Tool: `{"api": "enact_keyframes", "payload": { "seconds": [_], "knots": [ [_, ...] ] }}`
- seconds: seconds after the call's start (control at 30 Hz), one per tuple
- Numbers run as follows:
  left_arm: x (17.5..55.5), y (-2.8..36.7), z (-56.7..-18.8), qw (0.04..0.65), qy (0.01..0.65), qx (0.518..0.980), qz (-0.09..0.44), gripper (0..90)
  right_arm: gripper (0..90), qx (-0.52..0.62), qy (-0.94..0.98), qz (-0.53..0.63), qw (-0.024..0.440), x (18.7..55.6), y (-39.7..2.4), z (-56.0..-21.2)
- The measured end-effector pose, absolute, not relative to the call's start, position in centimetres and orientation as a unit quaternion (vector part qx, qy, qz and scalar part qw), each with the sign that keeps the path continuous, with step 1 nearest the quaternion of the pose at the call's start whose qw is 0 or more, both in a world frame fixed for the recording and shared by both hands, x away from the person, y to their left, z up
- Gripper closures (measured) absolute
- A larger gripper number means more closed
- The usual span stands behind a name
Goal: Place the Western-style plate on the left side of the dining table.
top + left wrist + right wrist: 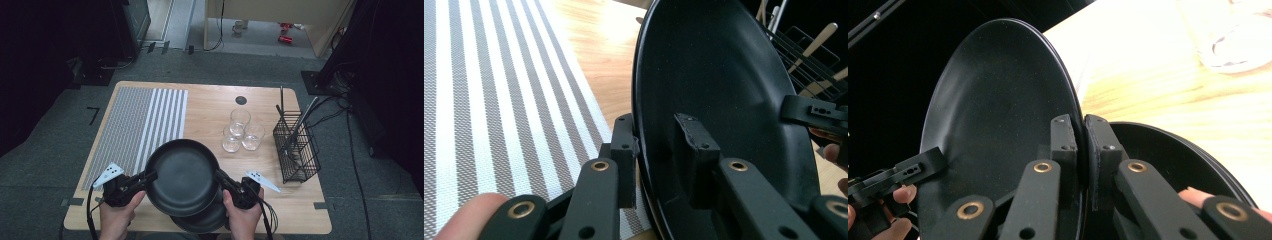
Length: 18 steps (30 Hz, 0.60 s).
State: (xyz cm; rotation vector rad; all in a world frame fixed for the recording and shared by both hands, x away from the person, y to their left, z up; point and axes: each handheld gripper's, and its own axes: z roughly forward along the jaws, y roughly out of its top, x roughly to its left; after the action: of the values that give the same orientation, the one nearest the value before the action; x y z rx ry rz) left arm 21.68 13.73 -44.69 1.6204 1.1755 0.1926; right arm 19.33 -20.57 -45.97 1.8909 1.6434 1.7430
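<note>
Two tools grip one black plate (182, 176) from opposite sides: the left tool (150, 176) has its jaws narrowed onto the plate's left rim, one pad on the inner face and one on the outer, as the left gripper view (659, 150) shows, and the right tool (221, 176) is pinched nearly shut on the right rim, clear in the right gripper view (1080, 145). The plate sits raised above the near edge of the tabletop (210, 107), directly over a second black plate (200, 222) that lies flat beneath it. My reading is that the step in hand is lifting the top plate off the stack with both tools; the next move likely calls for carrying it level, both hands moving together so neither rim slips from its pads, toward a free spot. The striped placemat (142, 127) to the left looks the most open place to set it. Ahead and to the right stand three clear glasses (241, 132), close together, and beyond them a black wire cutlery basket (296, 150) holding utensils; a swing to the right would risk knocking the glasses. A small dark disc (241, 100) marks the far part of the tabletop.
</note>
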Motion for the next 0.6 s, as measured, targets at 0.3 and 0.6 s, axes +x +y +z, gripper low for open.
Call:
{"api": "enact_keyframes", "payload": {
  "seconds": [0.3, 0.6],
  "knots": [
    [23.2, 14.7, -44.0, 0.536, 0.500, 0.675, 0.082, 72.9, 85.0, 0.615, 0.545, 0.568, 0.044, 21.4, -19.6, -45.2],
    [24.7, 15.7, -43.3, 0.539, 0.507, 0.666, 0.094, 72.7, 84.9, 0.605, 0.554, 0.571, 0.043, 23.8, -18.6, -44.3]
  ]
}}
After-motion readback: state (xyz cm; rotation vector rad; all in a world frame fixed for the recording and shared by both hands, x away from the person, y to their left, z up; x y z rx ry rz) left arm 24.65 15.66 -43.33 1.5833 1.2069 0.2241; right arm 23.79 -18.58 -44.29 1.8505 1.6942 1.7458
